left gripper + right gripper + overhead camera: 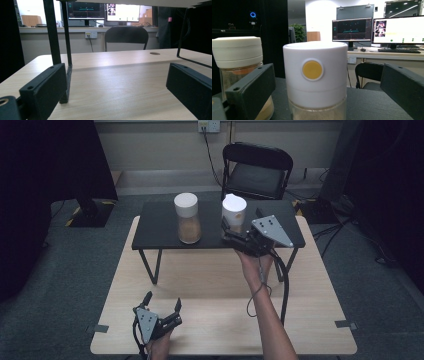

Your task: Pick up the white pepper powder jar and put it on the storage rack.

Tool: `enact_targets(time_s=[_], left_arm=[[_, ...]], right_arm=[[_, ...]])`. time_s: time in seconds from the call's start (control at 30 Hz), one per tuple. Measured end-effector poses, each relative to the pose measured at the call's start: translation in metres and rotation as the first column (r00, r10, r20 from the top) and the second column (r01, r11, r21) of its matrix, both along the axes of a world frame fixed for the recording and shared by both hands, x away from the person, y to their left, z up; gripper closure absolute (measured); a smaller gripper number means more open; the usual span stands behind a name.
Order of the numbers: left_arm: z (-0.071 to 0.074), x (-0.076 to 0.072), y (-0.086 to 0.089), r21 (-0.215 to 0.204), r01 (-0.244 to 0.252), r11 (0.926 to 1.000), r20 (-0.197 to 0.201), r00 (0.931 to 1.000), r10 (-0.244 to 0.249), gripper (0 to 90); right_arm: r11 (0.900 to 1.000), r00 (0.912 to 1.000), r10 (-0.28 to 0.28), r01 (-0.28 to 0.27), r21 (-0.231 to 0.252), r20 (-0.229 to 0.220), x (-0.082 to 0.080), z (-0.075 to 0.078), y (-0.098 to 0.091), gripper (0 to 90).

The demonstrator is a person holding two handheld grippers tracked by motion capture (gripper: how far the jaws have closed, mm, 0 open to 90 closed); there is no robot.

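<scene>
My left gripper (162,311) rests low on the wooden table (215,320), jaws wide, nothing between, parked out of the way. My right gripper (227,230) is up at the black shelf (160,227), jaws wide, straddling the right jar (315,82) without touching, lined up for a grab, I'd say. That jar: white lid, yellow round button facing me, clear glass below. Second jar (188,218), well apart on its left, holds tan powder.
</scene>
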State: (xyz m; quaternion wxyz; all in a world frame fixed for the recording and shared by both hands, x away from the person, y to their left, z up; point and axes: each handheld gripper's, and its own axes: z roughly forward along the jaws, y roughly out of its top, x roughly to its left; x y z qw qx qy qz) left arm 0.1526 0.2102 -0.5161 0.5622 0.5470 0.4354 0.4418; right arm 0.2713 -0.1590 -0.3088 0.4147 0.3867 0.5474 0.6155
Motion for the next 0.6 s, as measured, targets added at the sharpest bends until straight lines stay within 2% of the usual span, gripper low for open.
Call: enact_targets(time_s=[0.33,0.6], left_arm=[[0.000,0.000,0.000,0.000,0.000,1.0000,0.000,1.0000,0.000,2.9],[0.000,0.000,0.000,0.000,0.000,1.0000,0.000,1.0000,0.000,2.9]], right_arm=[[0.9997,0.9996,-0.007,0.007,0.023,0.026,-0.015,-0.009,-0.006,0.0],[0.9997,0.9992,-0.011,0.010,0.022,0.038,-0.028,-0.017,-0.012,0.0]])
